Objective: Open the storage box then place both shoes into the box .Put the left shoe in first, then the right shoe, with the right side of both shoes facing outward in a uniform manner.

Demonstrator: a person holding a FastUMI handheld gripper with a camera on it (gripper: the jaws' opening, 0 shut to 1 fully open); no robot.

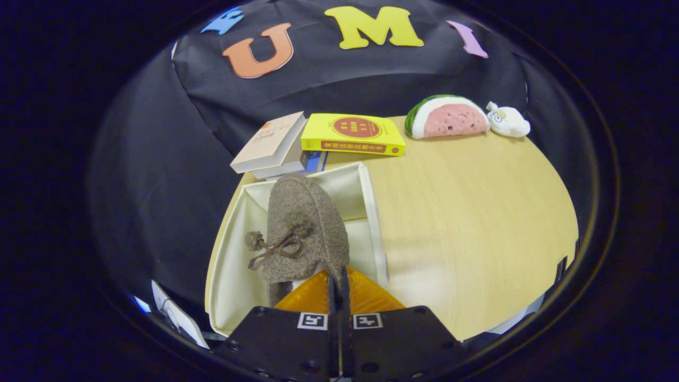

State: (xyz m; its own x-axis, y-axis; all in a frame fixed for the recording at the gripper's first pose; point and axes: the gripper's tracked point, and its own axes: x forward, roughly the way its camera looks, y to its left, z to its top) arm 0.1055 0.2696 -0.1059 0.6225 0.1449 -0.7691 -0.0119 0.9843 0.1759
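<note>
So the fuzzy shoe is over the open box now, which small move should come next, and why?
Probably lower it a little further into the white storage box before letting go. The gripper has its fingers closed on the heel edge of the grey fuzzy shoe, which hangs toe-first inside the box walls. I cannot tell whether the shoe touches the bottom yet, so releasing now might let it tip.

Staged recording booth, not a home: black cloth wall (pixel 329 79) is enclosing a light wooden counter (pixel 467 212), which is carrying props: stacked books (pixel 318 140), watermelon plush (pixel 448 116), small white toy (pixel 508 121).
</note>
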